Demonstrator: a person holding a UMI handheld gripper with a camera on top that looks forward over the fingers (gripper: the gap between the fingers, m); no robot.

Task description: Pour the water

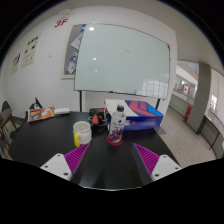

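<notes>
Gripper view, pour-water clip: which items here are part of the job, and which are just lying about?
Job:
- clear bottle, standing on the dark table just ahead of the open tongs
- yellow cup, left of the bottle

Lying about:
- blue box behind the bottle
- orange item at the table's far left
- whiteboard on the wall

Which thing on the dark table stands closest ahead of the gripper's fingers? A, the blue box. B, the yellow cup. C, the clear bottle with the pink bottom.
C: the clear bottle stands just ahead of the open gripper, nearer than the yellow cup or blue box.
</notes>
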